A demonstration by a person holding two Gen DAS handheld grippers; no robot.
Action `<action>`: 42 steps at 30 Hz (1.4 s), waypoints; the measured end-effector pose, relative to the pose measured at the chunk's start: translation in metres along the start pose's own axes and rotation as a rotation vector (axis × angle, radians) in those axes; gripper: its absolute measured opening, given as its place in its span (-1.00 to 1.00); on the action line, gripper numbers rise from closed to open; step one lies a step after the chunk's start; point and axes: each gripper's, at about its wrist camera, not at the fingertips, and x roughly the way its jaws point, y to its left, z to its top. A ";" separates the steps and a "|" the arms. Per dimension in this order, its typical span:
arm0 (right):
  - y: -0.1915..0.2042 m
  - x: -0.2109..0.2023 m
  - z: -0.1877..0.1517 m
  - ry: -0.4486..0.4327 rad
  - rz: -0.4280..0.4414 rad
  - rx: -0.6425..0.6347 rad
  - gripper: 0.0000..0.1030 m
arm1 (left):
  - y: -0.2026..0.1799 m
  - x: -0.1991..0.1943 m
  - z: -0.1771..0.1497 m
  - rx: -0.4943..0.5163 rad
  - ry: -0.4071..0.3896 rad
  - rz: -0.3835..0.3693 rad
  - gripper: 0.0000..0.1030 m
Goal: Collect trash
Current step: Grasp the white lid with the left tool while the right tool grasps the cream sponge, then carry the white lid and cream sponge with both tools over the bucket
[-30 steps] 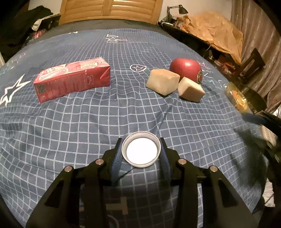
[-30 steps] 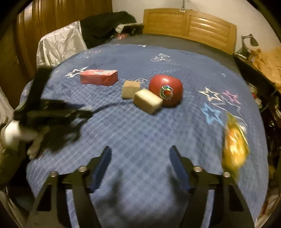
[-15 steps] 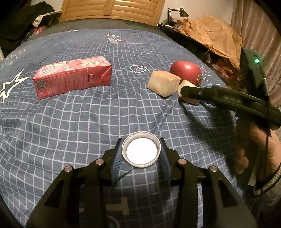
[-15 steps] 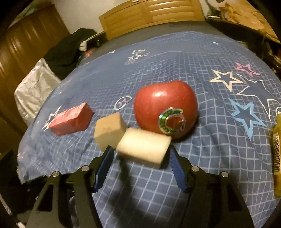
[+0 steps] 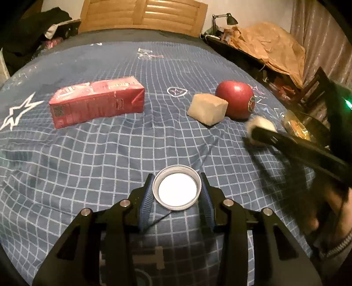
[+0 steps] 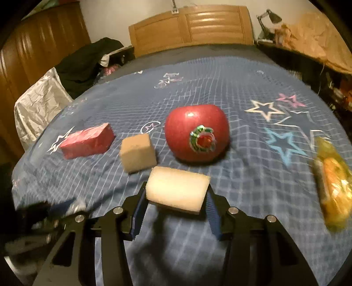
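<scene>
My left gripper [image 5: 177,183] is shut on a white screw lid [image 5: 177,191], low over the blue checked bedcover [image 5: 88,158]. My right gripper [image 6: 176,191] has a pale sponge block [image 6: 177,187] between its fingers. Its jaws are closing, and both pads touch the block's ends. From the left wrist view that gripper [image 5: 257,134] and block [image 5: 263,125] show blurred at the right. A red carton [image 5: 96,103], a tan block [image 5: 208,109] and a red apple [image 5: 236,102] lie beyond. A yellow wrapper [image 6: 335,178] lies to the right.
A wooden headboard [image 6: 191,24] closes the far end of the bed. Dark clothes [image 6: 88,63] and a crumpled silver sheet [image 6: 37,105] sit at the back left. A side table with a lamp [image 5: 228,19] and brown paper [image 5: 270,46] runs along the right edge.
The right gripper came in from the right over the bed, reached the pale block and narrowed its jaws around it. The left gripper and lid stayed put.
</scene>
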 end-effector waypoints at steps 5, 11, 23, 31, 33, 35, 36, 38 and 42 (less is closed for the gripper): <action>0.008 -0.051 -0.032 -0.056 -0.017 -0.055 -0.03 | -0.005 -0.022 -0.006 0.015 -0.077 0.023 -0.25; 0.024 -0.104 -0.072 -0.124 -0.037 -0.085 -0.03 | -0.022 -0.057 -0.021 0.042 -0.132 0.052 -0.25; 0.061 -0.212 -0.096 -0.390 -0.100 -0.161 -0.03 | -0.089 -0.154 -0.035 0.131 -0.405 0.113 -0.25; 0.076 -0.263 -0.107 -0.517 -0.147 -0.169 -0.01 | -0.109 -0.186 -0.045 0.150 -0.513 0.136 -0.25; 0.078 -0.271 -0.109 -0.523 -0.147 -0.166 -0.01 | -0.112 -0.190 -0.046 0.157 -0.518 0.138 -0.25; 0.079 -0.279 -0.111 -0.530 -0.145 -0.165 -0.01 | -0.113 -0.192 -0.045 0.159 -0.519 0.139 -0.25; 0.080 -0.282 -0.111 -0.532 -0.145 -0.166 -0.01 | -0.113 -0.193 -0.044 0.159 -0.518 0.141 -0.25; 0.081 -0.287 -0.111 -0.534 -0.144 -0.169 -0.01 | -0.114 -0.193 -0.044 0.158 -0.514 0.142 -0.25; 0.081 -0.288 -0.108 -0.529 -0.141 -0.174 -0.01 | -0.115 -0.194 -0.044 0.158 -0.510 0.148 -0.25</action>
